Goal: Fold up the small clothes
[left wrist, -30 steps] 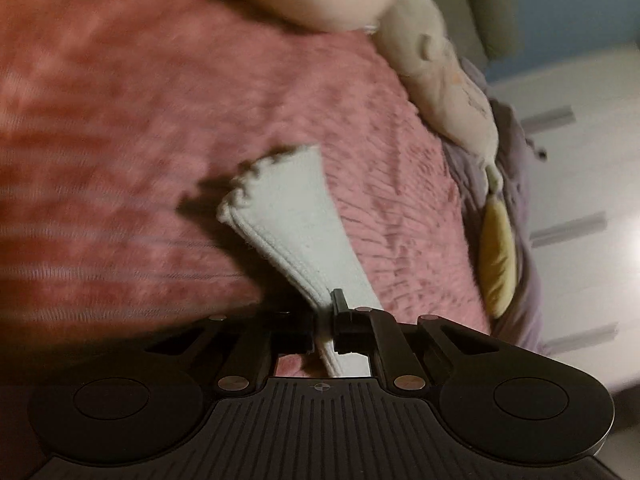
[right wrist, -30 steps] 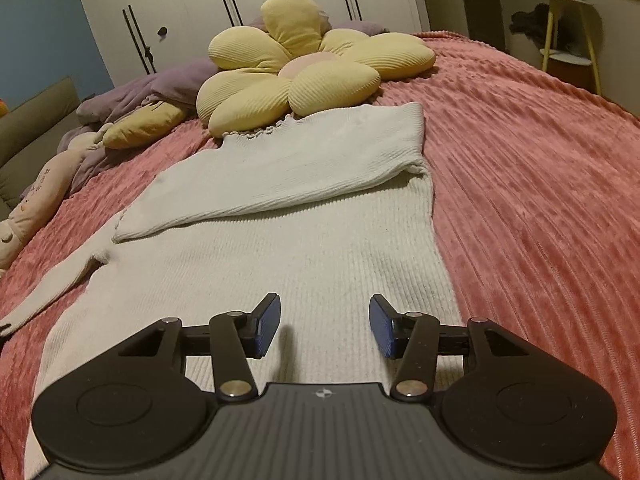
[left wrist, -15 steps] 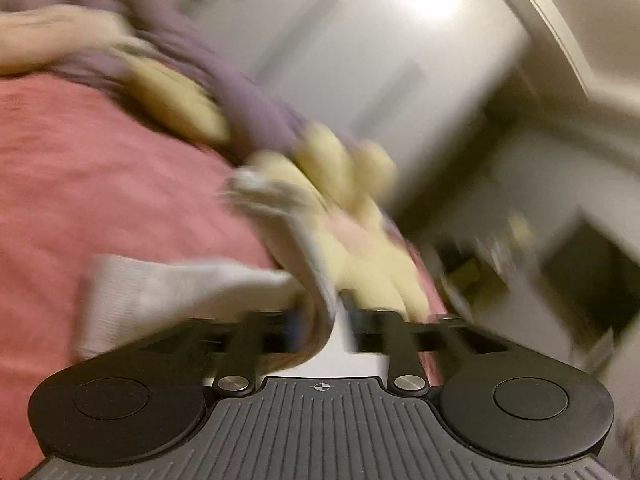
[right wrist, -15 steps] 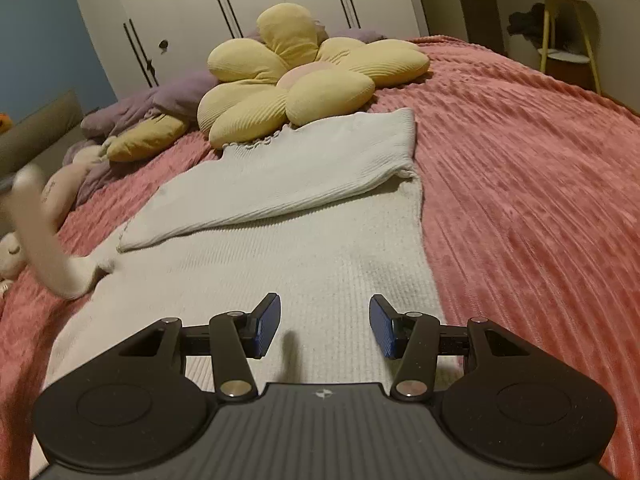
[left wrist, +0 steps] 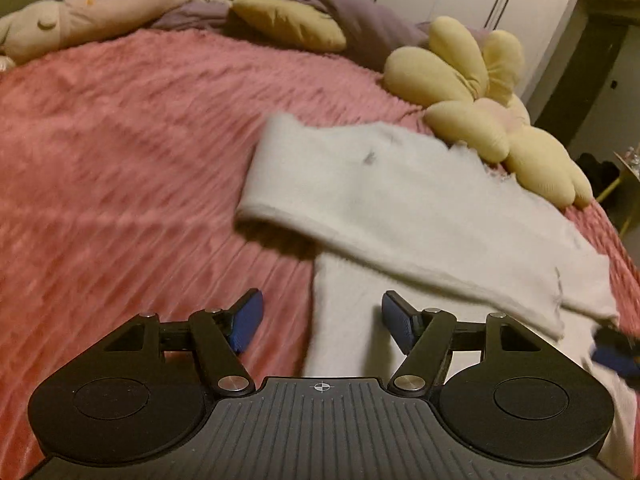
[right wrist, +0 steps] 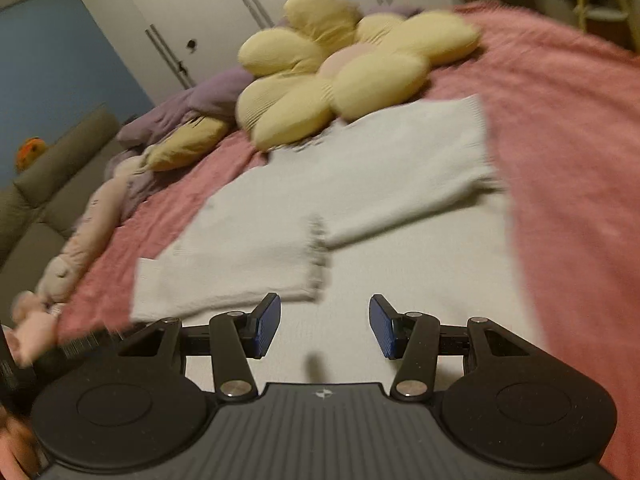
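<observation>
sweater (left wrist: 420, 208) of soft white knit lies flat on the pink bedspread (left wrist: 120, 160), and it fills the ground ahead of both tools. starting on the left, the left gripper (left wrist: 318, 322) has just been opening its jaws; they now stand apart with nothing between them, one finger over bare bedspread and the other over the knit, so the sweater's near edge runs up between the fingers. beyond those fingers the left sleeve (left wrist: 320, 184) lies folded across the body. moving right, the right gripper (right wrist: 324, 326) hovers with its jaws parted and empty, both fingers over the sweater's body, and the cuff (right wrist: 316, 256) of that folded sleeve sits just beyond its left finger. farther past the fingertips is the right sleeve (right wrist: 420, 168), also folded in, and then the yellow flower cushion (right wrist: 340, 68) touching the collar end. the knit looks light, limp and stretchy, likely to sag and drag on the fuzzy bedspread rather than slide. best hold, i judge, is a pinch through both layers at the two bottom corners of the hem, nearest the fingers, lifting evenly so the tucked sleeves stay put.
</observation>
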Motion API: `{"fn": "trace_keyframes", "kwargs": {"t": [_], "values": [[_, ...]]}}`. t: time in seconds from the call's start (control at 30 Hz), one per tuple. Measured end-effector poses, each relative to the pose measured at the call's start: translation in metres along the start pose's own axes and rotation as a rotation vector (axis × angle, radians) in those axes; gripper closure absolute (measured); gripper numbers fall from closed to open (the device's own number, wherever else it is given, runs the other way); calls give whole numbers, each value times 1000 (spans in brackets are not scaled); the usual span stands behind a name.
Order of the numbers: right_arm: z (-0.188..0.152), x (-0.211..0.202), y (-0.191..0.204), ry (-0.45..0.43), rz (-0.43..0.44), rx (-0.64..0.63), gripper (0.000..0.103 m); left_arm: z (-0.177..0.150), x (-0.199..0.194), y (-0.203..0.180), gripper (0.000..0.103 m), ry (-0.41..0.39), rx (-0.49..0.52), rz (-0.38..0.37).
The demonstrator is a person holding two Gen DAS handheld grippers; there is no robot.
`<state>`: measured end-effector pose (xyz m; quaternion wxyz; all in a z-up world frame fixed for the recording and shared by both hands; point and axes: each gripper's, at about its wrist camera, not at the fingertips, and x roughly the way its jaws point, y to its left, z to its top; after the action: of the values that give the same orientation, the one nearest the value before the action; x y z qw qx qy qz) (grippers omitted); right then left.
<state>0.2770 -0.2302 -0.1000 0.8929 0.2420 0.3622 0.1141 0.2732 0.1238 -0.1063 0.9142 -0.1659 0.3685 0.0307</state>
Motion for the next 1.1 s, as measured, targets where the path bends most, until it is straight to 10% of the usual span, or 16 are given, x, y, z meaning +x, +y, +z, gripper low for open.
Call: {"fn": "trace_keyframes", "kwargs": {"t": [0.27, 0.33, 0.47, 0.6, 1.1], "values": [[17, 65, 10, 86, -24, 18, 55, -6, 1, -6, 29, -36, 96, 4], [18, 68, 19, 108, -16, -22, 96, -4, -3, -4, 30, -38, 97, 0], [33, 41, 27, -11, -19, -103, 97, 7, -11, -1, 32, -63, 97, 17], [49, 4, 18, -237, -205, -145, 97, 22, -6, -7, 32, -71, 108, 21], [59, 40, -38, -29, -166, -30, 95, 29, 39, -36, 33, -10, 165, 51]]}}
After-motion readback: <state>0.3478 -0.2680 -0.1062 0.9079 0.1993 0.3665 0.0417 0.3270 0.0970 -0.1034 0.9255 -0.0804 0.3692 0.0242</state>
